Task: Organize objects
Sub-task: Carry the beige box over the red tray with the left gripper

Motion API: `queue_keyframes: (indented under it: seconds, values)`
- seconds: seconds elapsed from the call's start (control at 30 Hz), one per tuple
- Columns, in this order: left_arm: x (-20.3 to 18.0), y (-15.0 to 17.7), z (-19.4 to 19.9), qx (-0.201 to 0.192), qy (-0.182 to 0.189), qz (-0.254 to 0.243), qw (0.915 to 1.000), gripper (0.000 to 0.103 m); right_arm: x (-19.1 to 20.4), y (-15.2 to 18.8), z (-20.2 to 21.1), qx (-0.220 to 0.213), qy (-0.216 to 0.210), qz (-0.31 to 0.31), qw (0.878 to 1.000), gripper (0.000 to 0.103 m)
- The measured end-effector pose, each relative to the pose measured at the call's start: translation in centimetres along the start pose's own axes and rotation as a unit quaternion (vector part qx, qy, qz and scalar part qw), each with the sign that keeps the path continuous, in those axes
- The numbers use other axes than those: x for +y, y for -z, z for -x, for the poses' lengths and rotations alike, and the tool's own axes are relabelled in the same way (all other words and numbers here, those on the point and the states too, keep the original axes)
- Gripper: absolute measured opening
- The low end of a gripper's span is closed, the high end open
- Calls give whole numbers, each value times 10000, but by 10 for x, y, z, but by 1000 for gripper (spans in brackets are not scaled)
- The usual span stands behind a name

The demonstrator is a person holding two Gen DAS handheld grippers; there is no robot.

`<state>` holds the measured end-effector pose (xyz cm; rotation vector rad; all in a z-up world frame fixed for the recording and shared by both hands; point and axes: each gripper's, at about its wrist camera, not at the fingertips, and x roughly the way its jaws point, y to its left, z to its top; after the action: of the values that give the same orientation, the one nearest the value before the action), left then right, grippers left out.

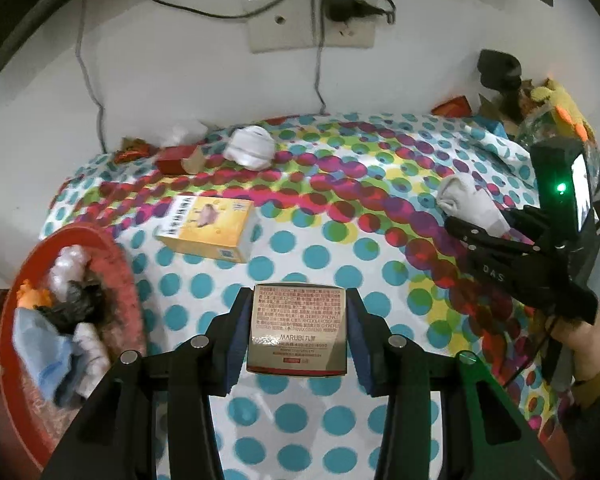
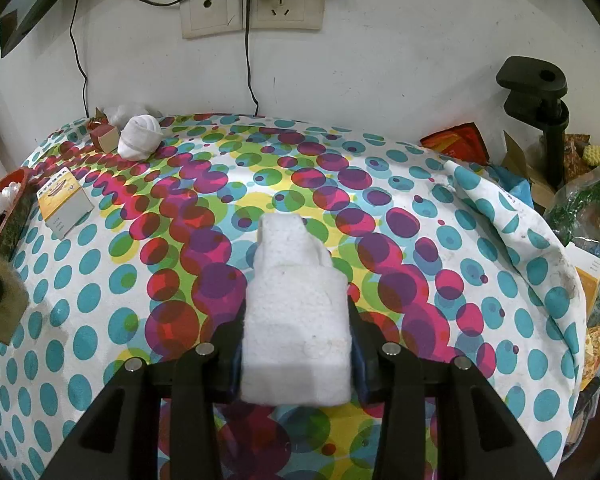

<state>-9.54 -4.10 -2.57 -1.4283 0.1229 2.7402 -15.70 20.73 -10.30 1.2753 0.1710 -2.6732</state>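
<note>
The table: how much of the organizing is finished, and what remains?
Done: the red basket already holds several soft items. In hand: the left tool grips a silver box, and the right tool grips a white sock. Left on the dotted tablecloth: the yellow box, a rolled white sock and a small red box.

Basin [image 1: 112, 256] left of box [image 1: 208, 232], rolled sock [image 1: 252, 146] behind; all on tablecloth [image 1: 320, 240]

**Readable print on my two views**

I read "MARUBI" on the silver box [image 1: 298, 330], above a web address too small to make out. "DAS" stands on the black gripper [image 1: 496, 258] opposite. The yellow box [image 1: 208, 228] shows an illegible barcode.
</note>
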Motion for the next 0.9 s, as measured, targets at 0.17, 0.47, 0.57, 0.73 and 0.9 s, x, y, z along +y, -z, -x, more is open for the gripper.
queue_keyframes:
  seconds: [0.17,0.47,0.57,0.73,0.9]
  values:
    - [26,3,21,-115,-170,241,9995,41,0,0,0,1,9,7,10000,42]
    - [92,19,49,-144,-640,696,9954,42,1,0,-1,3,29,19,10000,42]
    - [114,28,55,-149,-801,880,9928,42,1,0,-1,4,34,17,10000,42]
    - [149,46,56,-47,-1055,1155,9877,42,1,0,-1,4,43,25,10000,42]
    - [181,64,54,85,-1205,1439,9822,42,1,0,-1,4,46,25,10000,42]
